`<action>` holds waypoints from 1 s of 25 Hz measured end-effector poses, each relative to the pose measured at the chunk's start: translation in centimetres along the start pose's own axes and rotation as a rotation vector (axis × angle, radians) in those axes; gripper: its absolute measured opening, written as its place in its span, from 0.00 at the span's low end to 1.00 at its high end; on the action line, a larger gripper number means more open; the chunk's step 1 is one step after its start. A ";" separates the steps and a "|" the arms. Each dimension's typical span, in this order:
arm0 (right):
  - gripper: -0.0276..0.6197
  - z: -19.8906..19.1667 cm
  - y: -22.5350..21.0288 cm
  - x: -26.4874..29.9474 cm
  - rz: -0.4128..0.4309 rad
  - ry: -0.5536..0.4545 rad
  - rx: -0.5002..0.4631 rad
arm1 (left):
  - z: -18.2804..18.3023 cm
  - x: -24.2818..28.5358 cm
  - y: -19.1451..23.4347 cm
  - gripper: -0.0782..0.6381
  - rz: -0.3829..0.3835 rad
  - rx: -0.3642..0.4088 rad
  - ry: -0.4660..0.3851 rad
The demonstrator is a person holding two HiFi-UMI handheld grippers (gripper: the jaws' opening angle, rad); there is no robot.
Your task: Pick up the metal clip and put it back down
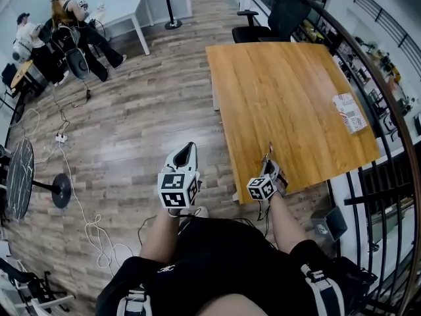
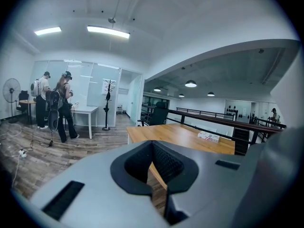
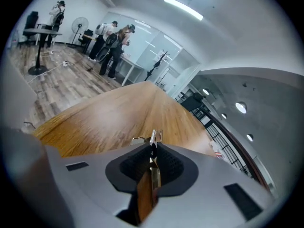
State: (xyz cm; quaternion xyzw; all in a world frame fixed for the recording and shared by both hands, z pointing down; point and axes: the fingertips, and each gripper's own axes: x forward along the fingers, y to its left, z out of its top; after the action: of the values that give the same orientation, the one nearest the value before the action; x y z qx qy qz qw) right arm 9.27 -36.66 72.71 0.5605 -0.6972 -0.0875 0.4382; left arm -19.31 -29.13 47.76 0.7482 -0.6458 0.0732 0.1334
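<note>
Left to right from my feed: one black standing fan [image 1: 18,176] at the far left, and two people [image 1: 66,15] by a white desk [image 1: 128,12] at the back. My left gripper [image 1: 189,151] hangs over the wood-plank floor [image 1: 131,130], just left of the table. Its jaws are pressed nearly together, with nothing between them.

Next is the one rectangular orange-brown wooden table [image 1: 289,91]. My right gripper [image 1: 270,164] sits right at its near edge. Its jaws are down to a thin slit, pinching the single small silver metal clip [image 3: 153,137]. The clip stands upright between the pads and pokes out past the tips over the tabletop.

There's one black office chair [image 1: 276,15] at the table's far end. One flat white packet with red print [image 1: 349,112] lies near the right edge, well apart from the clip. One black metal railing [image 1: 388,130] curves along the right side.
</note>
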 end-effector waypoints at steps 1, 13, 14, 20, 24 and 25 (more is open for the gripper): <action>0.14 -0.1 0.3 0.0 0.017 0.002 0.017 | 0.1 0.0 -0.1 0.12 -0.004 0.002 -0.002; 0.49 2.9 -1.9 -2.7 0.168 -0.087 0.364 | 0.8 2.2 -3.7 0.13 -0.103 0.022 -0.009; 0.49 3.8 -2.9 -3.5 0.157 -0.131 0.399 | 0.9 2.4 -4.0 0.12 -0.113 0.023 -0.009; 0.46 9.4 -11.7 -9.6 0.028 -0.400 0.585 | 1.4 3.9 -7.2 0.12 -0.195 0.045 -0.012; 0.36 11.3 -17.4 -14.1 -0.077 -0.522 0.686 | 2.4 4.9 -9.4 0.13 -0.253 0.062 -0.029; 0.32 11.4 -18.5 -15.1 -0.102 -0.541 0.712 | 2.7 5.0 -9.8 0.13 -0.265 0.066 -0.033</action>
State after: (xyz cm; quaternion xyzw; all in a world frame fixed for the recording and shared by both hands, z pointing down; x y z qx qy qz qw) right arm 14.06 -34.48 46.72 0.6671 -0.7448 -0.0069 0.0152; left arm -9.00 -33.39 45.61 0.8321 -0.5405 0.0638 0.1069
